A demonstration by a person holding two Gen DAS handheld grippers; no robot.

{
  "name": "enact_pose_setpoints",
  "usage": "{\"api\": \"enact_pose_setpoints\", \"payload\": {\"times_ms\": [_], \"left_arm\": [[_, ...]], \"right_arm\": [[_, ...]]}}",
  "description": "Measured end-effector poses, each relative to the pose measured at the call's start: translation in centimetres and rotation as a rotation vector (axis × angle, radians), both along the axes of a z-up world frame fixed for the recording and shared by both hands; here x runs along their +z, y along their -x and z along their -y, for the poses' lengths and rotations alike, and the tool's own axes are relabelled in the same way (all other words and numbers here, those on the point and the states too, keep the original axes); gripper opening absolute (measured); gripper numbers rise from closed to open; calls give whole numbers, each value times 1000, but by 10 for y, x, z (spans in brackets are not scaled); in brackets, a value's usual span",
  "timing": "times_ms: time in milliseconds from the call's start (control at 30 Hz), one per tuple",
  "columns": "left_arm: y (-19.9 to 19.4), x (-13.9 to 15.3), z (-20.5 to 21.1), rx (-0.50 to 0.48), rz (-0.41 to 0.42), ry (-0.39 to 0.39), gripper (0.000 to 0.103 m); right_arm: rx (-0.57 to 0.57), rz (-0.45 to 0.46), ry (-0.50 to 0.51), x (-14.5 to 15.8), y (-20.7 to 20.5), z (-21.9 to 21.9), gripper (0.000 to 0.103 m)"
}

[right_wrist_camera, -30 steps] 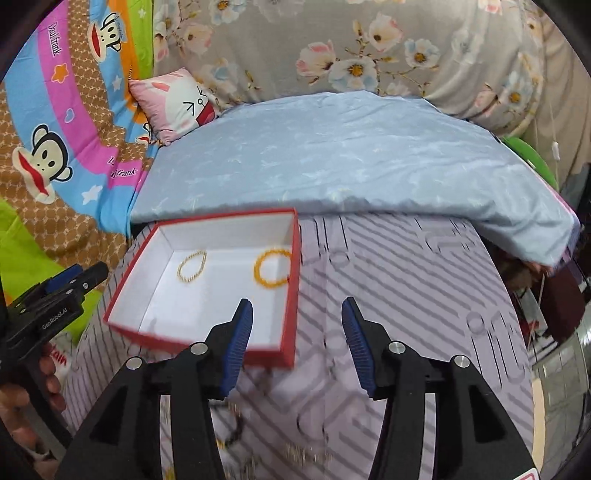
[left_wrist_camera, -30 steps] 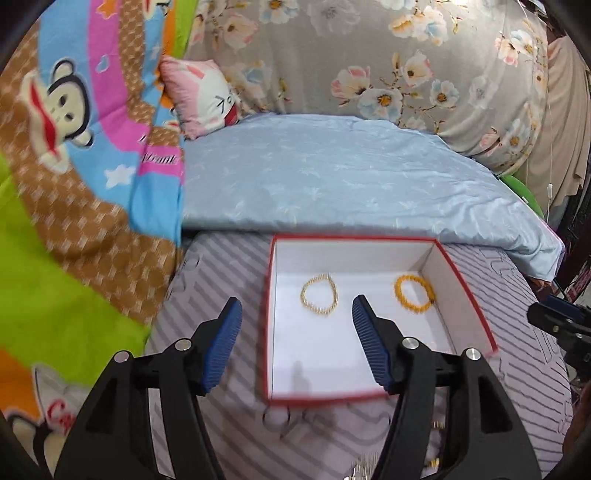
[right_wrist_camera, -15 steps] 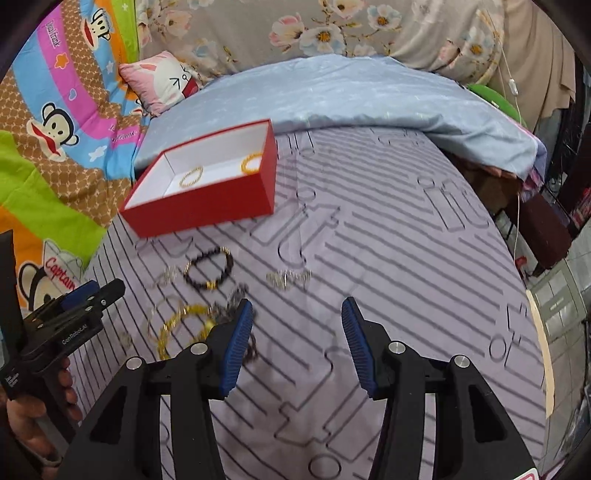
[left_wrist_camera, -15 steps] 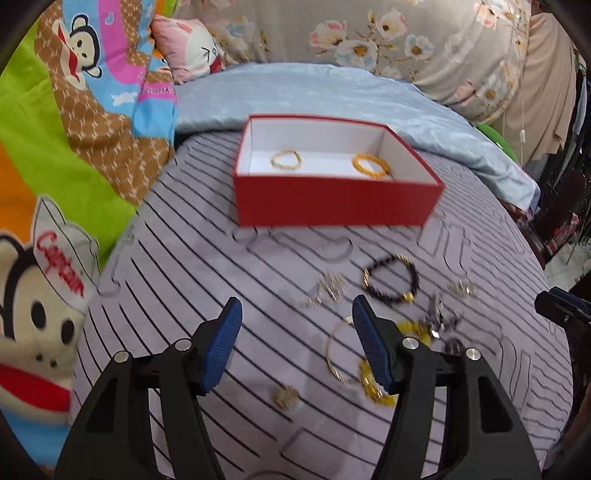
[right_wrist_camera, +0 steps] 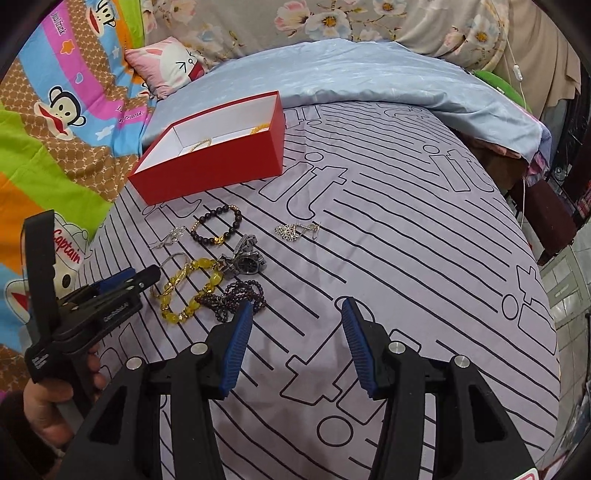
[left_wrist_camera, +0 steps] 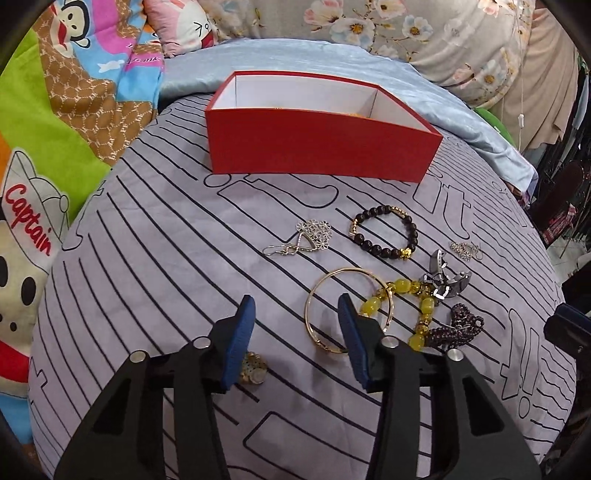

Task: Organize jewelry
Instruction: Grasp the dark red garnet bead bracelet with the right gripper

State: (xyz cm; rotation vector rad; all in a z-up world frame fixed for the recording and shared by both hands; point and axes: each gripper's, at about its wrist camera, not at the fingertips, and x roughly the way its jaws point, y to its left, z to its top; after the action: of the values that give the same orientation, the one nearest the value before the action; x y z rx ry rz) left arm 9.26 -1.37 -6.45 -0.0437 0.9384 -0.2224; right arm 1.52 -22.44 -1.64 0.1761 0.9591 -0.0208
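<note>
A red box [left_wrist_camera: 321,147] with a white inside stands at the back of the striped purple cover; in the right wrist view [right_wrist_camera: 218,162] two gold bracelets lie in it. Loose jewelry lies in front of the box: a dark bead bracelet [left_wrist_camera: 384,232], a gold bangle [left_wrist_camera: 347,310], a yellow bead bracelet [left_wrist_camera: 406,302], a watch [left_wrist_camera: 443,284], purple beads [left_wrist_camera: 458,328], silver earrings [left_wrist_camera: 306,238] and a small gold piece [left_wrist_camera: 253,369]. My left gripper [left_wrist_camera: 295,317] is open and empty, low over the cover beside the bangle. My right gripper [right_wrist_camera: 295,317] is open and empty, right of the pile.
A pale blue quilt [right_wrist_camera: 351,77] and floral pillows [left_wrist_camera: 406,29] lie behind the box. A cartoon blanket [left_wrist_camera: 55,129] covers the left side. The bed's edge drops off at the right [right_wrist_camera: 546,280]. Another silver earring [right_wrist_camera: 295,230] lies apart, right of the pile.
Both grippers have pulled back from above the box and dropped low toward the loose jewelry. The box now sits farther off and the pile is close in front.
</note>
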Motion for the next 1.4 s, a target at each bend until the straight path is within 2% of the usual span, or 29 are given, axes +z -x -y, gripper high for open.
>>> {"api": "enact_pose_setpoints", "payload": {"times_ms": [33, 100, 167, 200, 300, 400, 500, 600, 833, 1067, 1400], "left_arm": [[-1, -2, 2, -6, -2, -5, 41], [-3, -4, 7, -16, 8, -24, 32], [-3, -5, 11, -32, 17, -39, 27], [-4, -5, 13, -37, 20, -42, 20], [-5, -5, 17, -51, 25, -47, 5], [-6, -5, 18, -60, 21, -42, 2], [-6, -4, 17, -57, 4, -9, 1], [-8, 1, 10, -50, -21, 56, 1], [-1, 23, 2, -54, -10, 133, 1], [9, 42, -1, -80, 16, 147, 1], [15, 41, -8, -73, 15, 137, 1]], "right_arm": [[0, -1, -1, 0, 0, 0, 50], [0, -5, -5, -2, -2, 0, 50], [2, -8, -7, -3, -3, 0, 50], [3, -10, -9, -4, -4, 0, 50], [6, -17, -14, -6, -7, 1, 50], [7, -23, -13, -8, -9, 0, 50], [5, -28, -17, -8, -9, 0, 50], [6, -31, -16, -9, -9, 1, 50], [23, -45, -30, -17, -12, -3, 50], [12, -56, -32, -22, -12, 2, 50], [16, -70, -33, -29, -17, -1, 48]]}}
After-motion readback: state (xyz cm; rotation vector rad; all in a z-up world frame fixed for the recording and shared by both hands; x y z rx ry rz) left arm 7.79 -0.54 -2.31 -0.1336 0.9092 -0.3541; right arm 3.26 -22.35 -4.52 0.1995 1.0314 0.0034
